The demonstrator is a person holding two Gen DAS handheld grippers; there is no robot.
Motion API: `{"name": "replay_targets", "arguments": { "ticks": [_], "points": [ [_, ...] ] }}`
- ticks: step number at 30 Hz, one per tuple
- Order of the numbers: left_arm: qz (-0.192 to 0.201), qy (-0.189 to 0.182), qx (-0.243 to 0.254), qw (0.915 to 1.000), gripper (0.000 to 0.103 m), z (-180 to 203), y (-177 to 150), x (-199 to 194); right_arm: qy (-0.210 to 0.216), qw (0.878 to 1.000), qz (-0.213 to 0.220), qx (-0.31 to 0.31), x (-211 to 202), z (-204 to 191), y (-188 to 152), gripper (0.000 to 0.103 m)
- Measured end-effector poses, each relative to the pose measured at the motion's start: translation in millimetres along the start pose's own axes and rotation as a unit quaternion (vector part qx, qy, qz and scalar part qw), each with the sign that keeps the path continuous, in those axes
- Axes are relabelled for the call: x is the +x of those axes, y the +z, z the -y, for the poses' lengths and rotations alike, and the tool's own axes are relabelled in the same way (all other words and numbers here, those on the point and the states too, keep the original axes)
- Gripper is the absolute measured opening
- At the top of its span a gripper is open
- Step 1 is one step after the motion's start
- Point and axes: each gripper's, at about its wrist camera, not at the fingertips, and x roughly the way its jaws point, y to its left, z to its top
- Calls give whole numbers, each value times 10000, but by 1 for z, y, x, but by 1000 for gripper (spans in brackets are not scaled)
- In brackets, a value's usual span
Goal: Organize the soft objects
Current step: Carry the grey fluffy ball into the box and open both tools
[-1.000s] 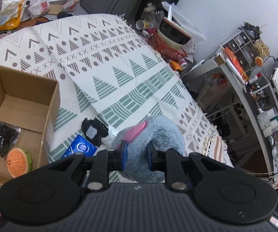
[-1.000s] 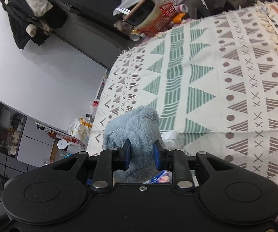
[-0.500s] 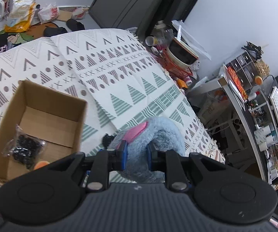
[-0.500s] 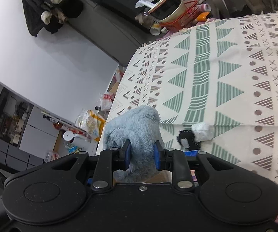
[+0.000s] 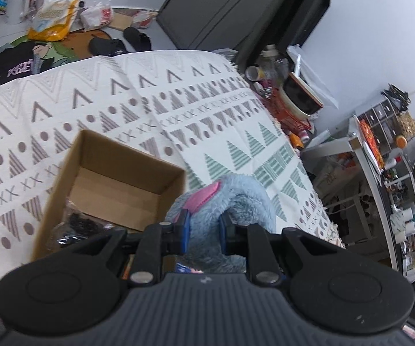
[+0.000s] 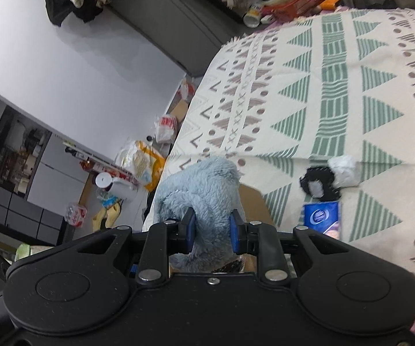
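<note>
A fluffy blue plush toy [image 5: 236,199] with a pink patch is held by both grippers above the bed. My left gripper [image 5: 203,227] is shut on one part of it. My right gripper [image 6: 211,229] is shut on another part of the plush [image 6: 204,190]. An open cardboard box [image 5: 112,184] sits on the patterned blanket [image 5: 121,109] just left of the plush; a clear bag of black items [image 5: 74,227] lies inside. The box's corner [image 6: 252,201] shows behind the plush in the right wrist view.
On the blanket [image 6: 351,86] lie a black lace piece [image 6: 318,184], a white wad [image 6: 344,170] and a blue packet [image 6: 323,219]. A red basket with a bowl [image 5: 297,106] stands past the bed's far edge. Cluttered shelves [image 5: 380,150] stand on the right.
Both grippers have carried the plush left, toward the box, which now sits directly beside it. The small items on the blanket have shifted to the right in the right wrist view.
</note>
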Motion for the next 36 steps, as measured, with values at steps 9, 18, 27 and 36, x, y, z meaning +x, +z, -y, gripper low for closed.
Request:
{"name": "replay_targets", "arguments": {
  "ticks": [9, 18, 27, 36],
  "points": [
    [-74, 167, -255, 9995, 19, -39, 7, 7, -134, 9991, -335, -205, 33, -17, -12, 24],
    [-245, 309, -549, 9977, 18, -70, 7, 25, -409, 9961, -643, -447, 63, -26, -24, 29],
    [-435, 544, -542, 9961, 21, -72, 5, 39, -607, 9938, -793, -490, 68, -22, -24, 33],
    [-383, 666, -477, 9959, 31, -75, 7, 20, -548, 9930, -733, -745, 39, -21, -26, 41]
  ]
}}
